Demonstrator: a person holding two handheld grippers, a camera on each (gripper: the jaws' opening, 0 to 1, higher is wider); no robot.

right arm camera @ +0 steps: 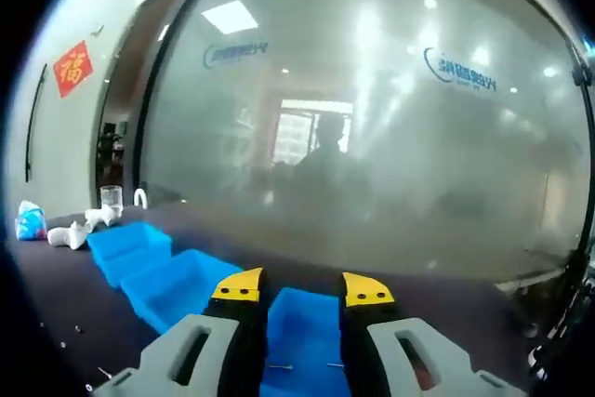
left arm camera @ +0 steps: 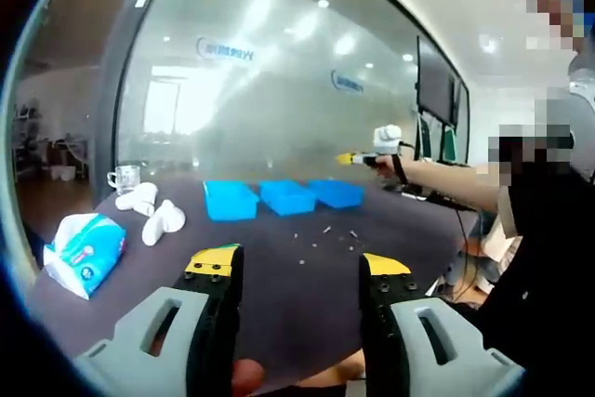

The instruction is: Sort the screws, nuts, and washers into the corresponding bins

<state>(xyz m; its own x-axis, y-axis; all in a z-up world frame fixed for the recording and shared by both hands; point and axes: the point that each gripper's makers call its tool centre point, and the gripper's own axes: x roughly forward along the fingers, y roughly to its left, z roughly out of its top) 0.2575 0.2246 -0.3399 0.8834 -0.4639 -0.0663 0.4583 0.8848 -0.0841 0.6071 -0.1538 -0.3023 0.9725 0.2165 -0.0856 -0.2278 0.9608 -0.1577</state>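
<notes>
1. Nearest my left camera, the left gripper (left arm camera: 299,267) hangs over the near edge of the dark counter (left arm camera: 279,318), its jaws spread wide with nothing between them.
2. Beyond those jaws, a loose scatter of small fasteners (left arm camera: 327,234) lies mid-counter, short of three blue bins (left arm camera: 282,196) set in a row.
3. Over at my right, the right gripper (right arm camera: 299,287) hovers above the nearest bin (right arm camera: 302,323); its jaws stand apart and I see nothing pinched in them. Two thin slivers lie on that bin's floor, possibly screws; too small to say.
4. Handling, as I judge it: the fasteners are tiny, hard, light metal, likely slick and prone to roll or skid. I would pinch a screw across its shank, and a nut or washer by its edges, with the jaw tips right down on the counter.
5. From the left gripper view I get what the other lacks: the scatter against the bin row, a tissue pack (left arm camera: 85,250), white fittings (left arm camera: 153,211), a glass cup (left arm camera: 125,177), and the person's arm holding the right gripper out beyond the bins.
6. From the right gripper view I get the bins' insides up close, plus a few specks on the counter at lower left.
</notes>
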